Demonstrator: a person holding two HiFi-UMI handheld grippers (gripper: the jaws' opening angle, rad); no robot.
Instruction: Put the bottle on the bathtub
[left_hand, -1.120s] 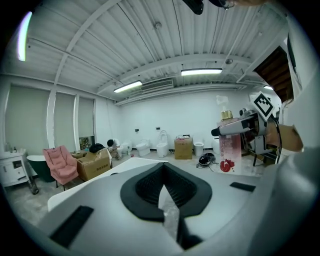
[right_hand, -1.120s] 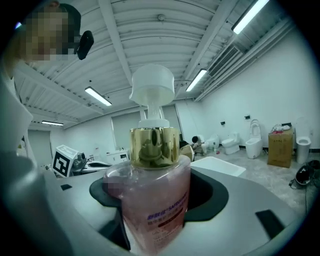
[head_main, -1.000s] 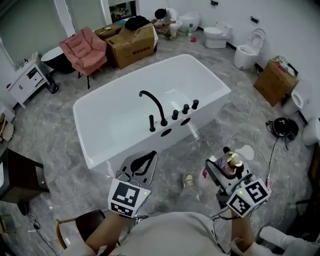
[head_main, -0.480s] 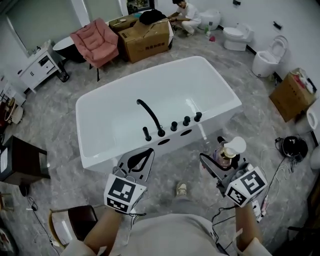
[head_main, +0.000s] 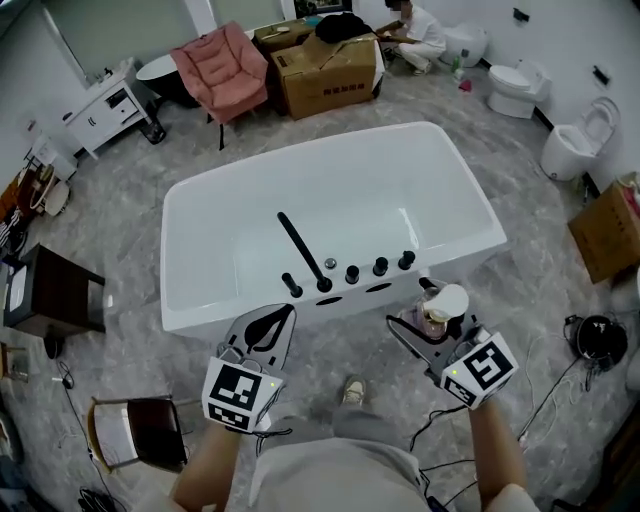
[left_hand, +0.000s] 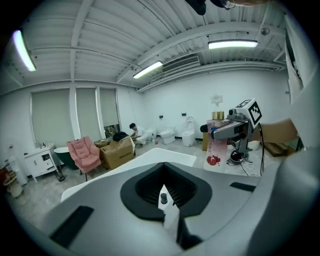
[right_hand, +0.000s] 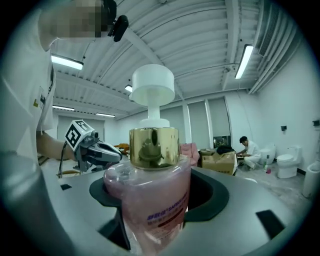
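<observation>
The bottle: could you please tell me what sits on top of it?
A gold collar and a white pump head top the bottle; its base is hidden within the right gripper.

The floor (head_main: 110, 230) under me is grey marbled tile. In the head view a white cabinet (head_main: 108, 105) stands at the upper left, with a pink armchair (head_main: 232, 60) and a cardboard box (head_main: 330, 72) along the top. White toilets (head_main: 515, 80) line the upper right, and a dark side table (head_main: 55, 295) sits at the left edge. In the left gripper view, tube lights (left_hand: 232, 44) glow on a white ribbed ceiling (left_hand: 100, 40) above shaded windows (left_hand: 82, 115).
</observation>
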